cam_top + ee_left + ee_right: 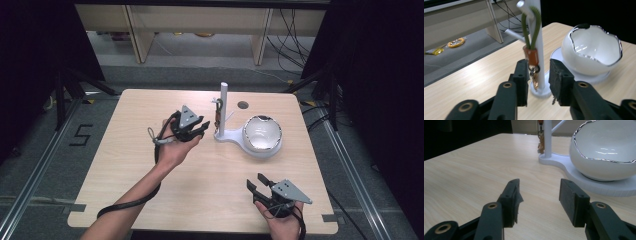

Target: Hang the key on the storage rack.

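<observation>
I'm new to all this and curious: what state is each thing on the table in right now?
Keychain: hanging from a peg on the stand, not gripped.
White stand: upright.
White bowl: upright, empty.
Left hand-held gripper: open, beside the keychain.
Right hand-held gripper: open, empty.

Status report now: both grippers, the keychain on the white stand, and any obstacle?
Left gripper open, at keychain, not gripping. Keychain hangs on stand peg. Right gripper open, empty. White bowl close beside.

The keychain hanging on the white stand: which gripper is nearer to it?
Left. The left gripper is right beside the keychain, jaws open. The right gripper rests near the table's front edge, far away.
</observation>
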`<move>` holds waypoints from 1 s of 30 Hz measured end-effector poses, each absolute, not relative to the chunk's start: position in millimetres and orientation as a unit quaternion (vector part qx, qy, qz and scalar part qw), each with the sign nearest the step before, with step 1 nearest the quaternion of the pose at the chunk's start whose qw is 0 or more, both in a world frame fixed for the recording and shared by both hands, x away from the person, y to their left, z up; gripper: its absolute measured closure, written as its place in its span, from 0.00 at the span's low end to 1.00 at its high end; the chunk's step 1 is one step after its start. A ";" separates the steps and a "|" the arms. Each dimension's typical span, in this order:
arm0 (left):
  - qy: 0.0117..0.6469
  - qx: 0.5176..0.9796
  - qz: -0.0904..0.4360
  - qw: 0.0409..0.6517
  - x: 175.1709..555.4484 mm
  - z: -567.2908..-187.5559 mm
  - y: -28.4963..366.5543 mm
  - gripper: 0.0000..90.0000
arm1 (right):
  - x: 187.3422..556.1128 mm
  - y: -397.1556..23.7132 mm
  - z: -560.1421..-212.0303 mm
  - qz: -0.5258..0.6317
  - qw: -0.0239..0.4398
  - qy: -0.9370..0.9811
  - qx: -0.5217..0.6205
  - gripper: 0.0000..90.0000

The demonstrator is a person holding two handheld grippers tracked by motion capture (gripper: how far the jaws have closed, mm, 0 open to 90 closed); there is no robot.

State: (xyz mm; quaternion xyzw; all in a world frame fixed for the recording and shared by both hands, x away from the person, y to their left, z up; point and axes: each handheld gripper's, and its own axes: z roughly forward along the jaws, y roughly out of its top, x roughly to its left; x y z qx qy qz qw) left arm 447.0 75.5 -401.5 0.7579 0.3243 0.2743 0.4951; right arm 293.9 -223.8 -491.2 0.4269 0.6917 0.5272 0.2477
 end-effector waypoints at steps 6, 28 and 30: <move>0.321 0.754 0.269 0.506 428.6 -399.9 98.3 0.61 | 294.9 -224.3 -493.0 0.522 0.245 0.693 0.432 0.57; 0.335 0.739 0.293 0.506 361.9 -443.6 178.2 0.50 | 296.1 -225.0 -498.1 0.511 0.254 0.697 0.433 0.57; 0.336 0.735 0.297 0.509 357.3 -448.7 183.3 0.50 | 295.7 -224.0 -498.7 0.516 0.243 0.695 0.439 0.57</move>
